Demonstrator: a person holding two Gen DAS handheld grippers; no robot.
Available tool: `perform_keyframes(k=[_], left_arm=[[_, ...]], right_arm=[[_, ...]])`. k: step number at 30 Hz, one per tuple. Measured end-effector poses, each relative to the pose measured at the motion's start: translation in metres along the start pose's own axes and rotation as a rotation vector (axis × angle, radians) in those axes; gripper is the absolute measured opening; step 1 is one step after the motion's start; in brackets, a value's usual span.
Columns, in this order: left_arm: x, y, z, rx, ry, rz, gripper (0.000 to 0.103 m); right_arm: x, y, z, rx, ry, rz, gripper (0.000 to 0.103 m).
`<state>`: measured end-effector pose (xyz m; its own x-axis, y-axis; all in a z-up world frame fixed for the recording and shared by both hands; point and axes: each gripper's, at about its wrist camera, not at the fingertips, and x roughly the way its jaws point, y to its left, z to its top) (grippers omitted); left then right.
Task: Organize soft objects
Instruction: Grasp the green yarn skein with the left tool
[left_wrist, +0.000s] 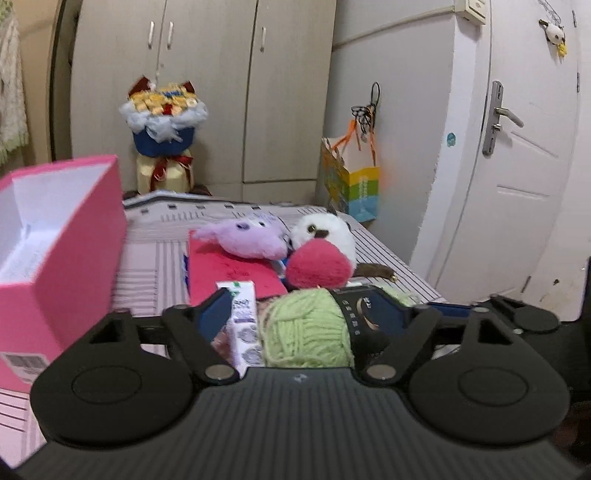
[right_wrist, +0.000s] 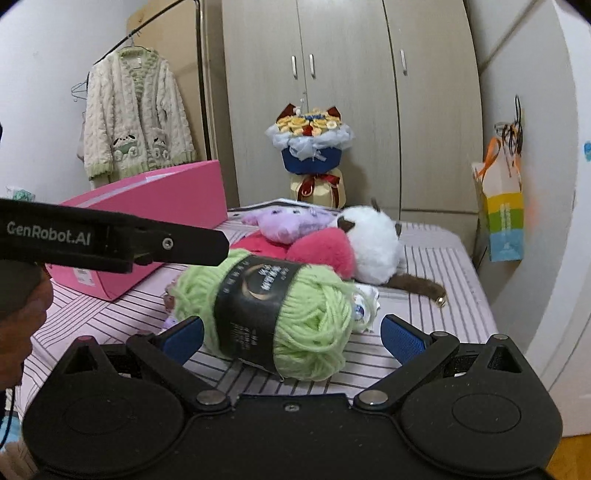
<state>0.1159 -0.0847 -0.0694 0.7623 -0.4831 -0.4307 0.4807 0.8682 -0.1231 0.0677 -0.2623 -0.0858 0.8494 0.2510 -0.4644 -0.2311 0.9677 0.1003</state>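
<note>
Right wrist: green, black-banded yarn skein (right_wrist: 277, 317)

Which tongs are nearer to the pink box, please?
Left. The left tongs are right beside the pink box; the right tongs sit farther off, facing the green yarn.

Centre of the frame, a bouquet (right_wrist: 309, 142) stands against the grey wardrobe (right_wrist: 347, 74). Upper left, a cream knitted cardigan (right_wrist: 135, 110) hangs on a rail. Far right, a striped paper bag (right_wrist: 504, 218) dangles from a hook; a white door (left_wrist: 524, 155) shows at right in the left view.
</note>
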Motion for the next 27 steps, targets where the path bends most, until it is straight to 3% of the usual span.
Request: perform_keyframes(k=[4, 12, 16, 20, 27], left_arm=[[0.011, 0.004, -0.005, -0.025, 0.041, -0.013, 0.058], [0.017, 0.002, -0.008, -0.058, 0.089, -0.074, 0.060], [0.018, -0.001, -0.009, -0.070, 0.106, -0.098, 0.061], [0.015, -0.004, -0.008, -0.099, 0.120, -0.139, 0.068], [-0.003, -0.007, 0.000, -0.100, 0.116, -0.156, 0.069]], right_arm=[[0.006, -0.007, -0.003, 0.038, -0.002, 0.040, 0.103], [0.017, -0.009, -0.008, 0.134, 0.029, 0.124, 0.102], [0.016, 0.003, -0.010, 0.112, 0.007, 0.085, 0.095], [0.014, 0.016, -0.009, 0.091, 0.004, 0.061, 0.094], [-0.004, 0.026, 0.005, 0.060, -0.005, 0.032, 0.085]])
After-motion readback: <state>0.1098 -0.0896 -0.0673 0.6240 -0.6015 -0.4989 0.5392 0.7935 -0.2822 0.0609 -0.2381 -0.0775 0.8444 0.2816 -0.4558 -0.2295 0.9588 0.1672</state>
